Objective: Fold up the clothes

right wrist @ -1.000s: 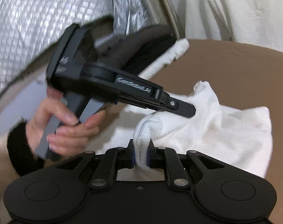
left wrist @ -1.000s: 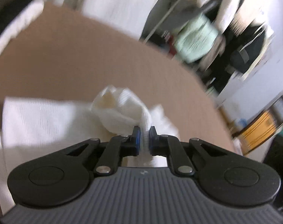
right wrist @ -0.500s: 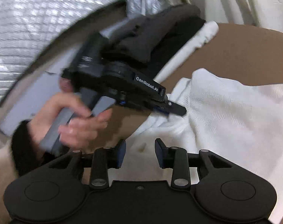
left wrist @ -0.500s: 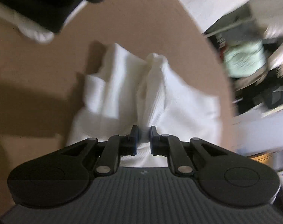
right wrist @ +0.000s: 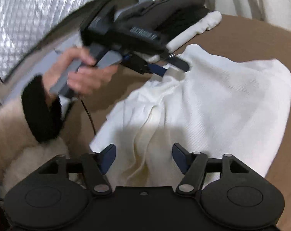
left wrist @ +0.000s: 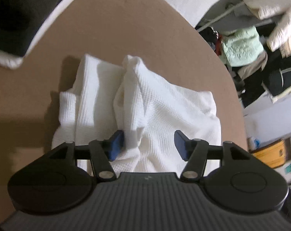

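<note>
The white waffle-knit garment lay bunched on the brown table, directly ahead of and beneath both pairs of jaws. The left gripper had its jaws spread wide, a raised fold of the cloth touching the inner face of its left finger, nothing grasped. The right gripper was likewise released, jaws apart over the near edge of the garment. A hand held the left gripper's handle beyond the right jaws.
</note>
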A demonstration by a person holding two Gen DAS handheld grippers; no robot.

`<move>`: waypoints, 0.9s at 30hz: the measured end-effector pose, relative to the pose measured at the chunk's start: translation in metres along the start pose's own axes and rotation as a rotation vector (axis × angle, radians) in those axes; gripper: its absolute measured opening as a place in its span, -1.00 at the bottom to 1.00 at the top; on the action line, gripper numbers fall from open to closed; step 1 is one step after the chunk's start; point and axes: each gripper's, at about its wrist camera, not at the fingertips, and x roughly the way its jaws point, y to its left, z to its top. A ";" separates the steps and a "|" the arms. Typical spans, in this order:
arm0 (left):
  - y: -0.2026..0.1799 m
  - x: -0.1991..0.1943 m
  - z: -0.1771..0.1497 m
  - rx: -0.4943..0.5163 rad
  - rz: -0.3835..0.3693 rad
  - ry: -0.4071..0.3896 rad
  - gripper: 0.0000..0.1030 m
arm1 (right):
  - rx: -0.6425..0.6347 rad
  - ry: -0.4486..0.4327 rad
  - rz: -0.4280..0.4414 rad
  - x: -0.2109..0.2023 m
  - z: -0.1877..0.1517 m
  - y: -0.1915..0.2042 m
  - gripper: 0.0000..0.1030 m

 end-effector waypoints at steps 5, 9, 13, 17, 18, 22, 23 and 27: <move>0.002 0.005 -0.003 0.017 0.100 -0.023 0.12 | -0.070 0.034 -0.160 0.025 0.001 0.009 0.60; -0.004 -0.010 -0.005 0.063 0.107 -0.037 0.12 | -0.001 -0.013 -0.139 0.032 0.003 0.011 0.48; -0.004 -0.020 -0.007 0.064 0.094 -0.034 0.12 | -0.379 -0.048 -0.291 0.046 -0.004 0.068 0.36; 0.007 -0.023 -0.007 0.028 0.078 -0.040 0.12 | -0.532 -0.079 -0.340 0.051 -0.015 0.089 0.37; 0.010 -0.022 -0.006 0.010 0.059 -0.038 0.12 | -0.499 -0.056 -0.333 0.055 -0.013 0.083 0.37; 0.023 -0.020 -0.004 -0.061 -0.020 -0.031 -0.09 | -0.301 -0.025 -0.272 0.069 0.000 0.044 0.29; 0.027 -0.020 -0.004 -0.079 -0.039 -0.029 -0.22 | -0.265 -0.020 -0.216 0.070 0.004 0.035 -0.10; 0.032 -0.022 -0.003 -0.099 -0.057 -0.043 -0.46 | -0.300 -0.063 -0.154 0.058 0.022 0.038 -0.84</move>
